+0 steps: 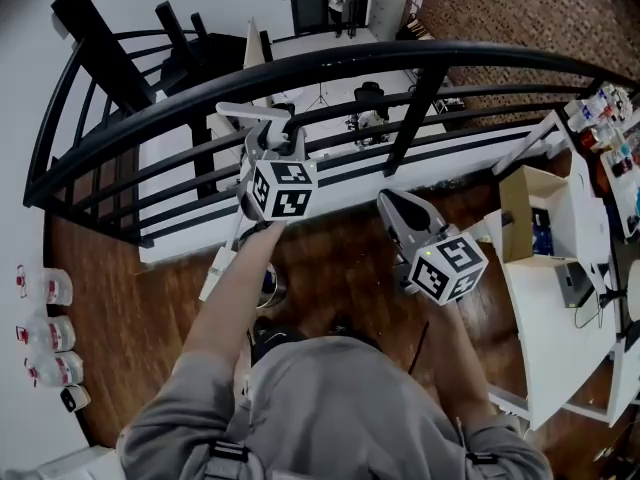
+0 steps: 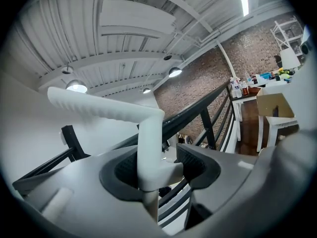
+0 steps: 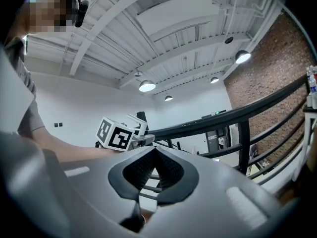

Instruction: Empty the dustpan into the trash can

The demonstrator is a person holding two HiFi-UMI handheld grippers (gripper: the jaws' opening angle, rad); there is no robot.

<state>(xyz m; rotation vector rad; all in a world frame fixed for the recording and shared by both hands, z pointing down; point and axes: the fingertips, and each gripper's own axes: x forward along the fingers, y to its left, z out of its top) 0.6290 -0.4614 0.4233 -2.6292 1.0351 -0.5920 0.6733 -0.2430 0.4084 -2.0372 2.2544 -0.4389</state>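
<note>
Head view: the left hand-held gripper [image 1: 268,140] carries the dustpan handle [image 1: 250,111], whose shaft hangs toward the wooden floor [image 1: 340,258] beside the black railing [image 1: 420,63]. The pan end is poorly seen, and no trash can is identifiable. Left gripper view: the jaws are clamped on the handle's upright post, and a slack hold could let the pan swing and spill. Right gripper view: the right hand-held gripper [image 3: 153,155] has its jaw tips together, apparently empty, so it would give no support in tipping.
</note>
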